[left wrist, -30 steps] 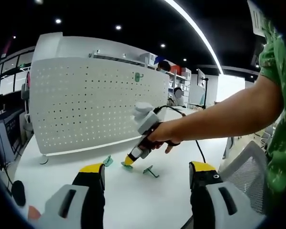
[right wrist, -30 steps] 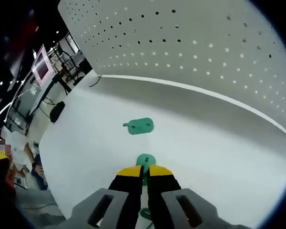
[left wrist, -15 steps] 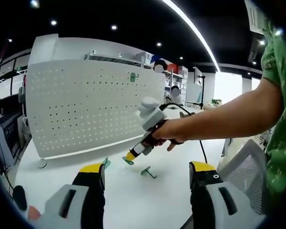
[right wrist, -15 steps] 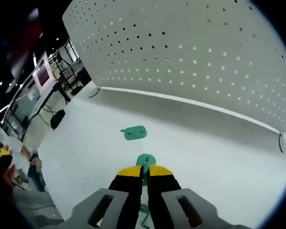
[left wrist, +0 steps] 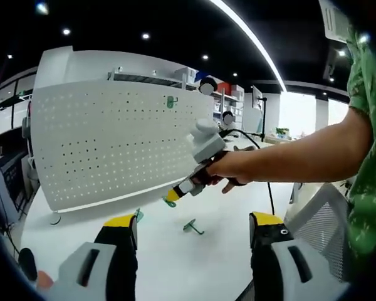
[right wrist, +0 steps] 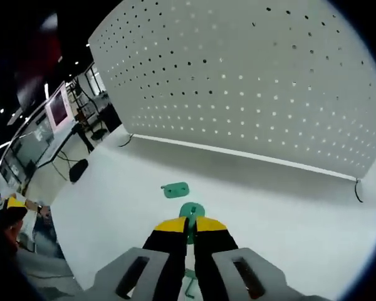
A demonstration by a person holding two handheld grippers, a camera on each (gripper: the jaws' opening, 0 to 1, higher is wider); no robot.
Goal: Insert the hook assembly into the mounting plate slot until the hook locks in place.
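A white pegboard mounting plate (left wrist: 119,147) (right wrist: 250,88) stands upright on the white table. My right gripper (right wrist: 189,224) (left wrist: 170,197) is shut on a green hook assembly (right wrist: 191,212) (left wrist: 170,202), held in the air above the table in front of the plate. A second green hook (right wrist: 175,189) (left wrist: 138,215) lies flat on the table near the plate's foot. A third green hook (left wrist: 193,227) lies further out on the table. One green hook (left wrist: 171,101) hangs high on the plate. My left gripper (left wrist: 191,227) is open, low over the table, with nothing between its fingers.
The table (left wrist: 207,257) (right wrist: 288,213) has bare room in front of the plate. A person's arm (left wrist: 301,157) in a green sleeve reaches across from the right. A mesh chair back (left wrist: 326,226) stands at the right. Desks and monitors (right wrist: 56,106) lie beyond the table's far side.
My right gripper has lifted the green hook assembly off the table and carried it up toward the plate. The left gripper has stayed open and nearly still.
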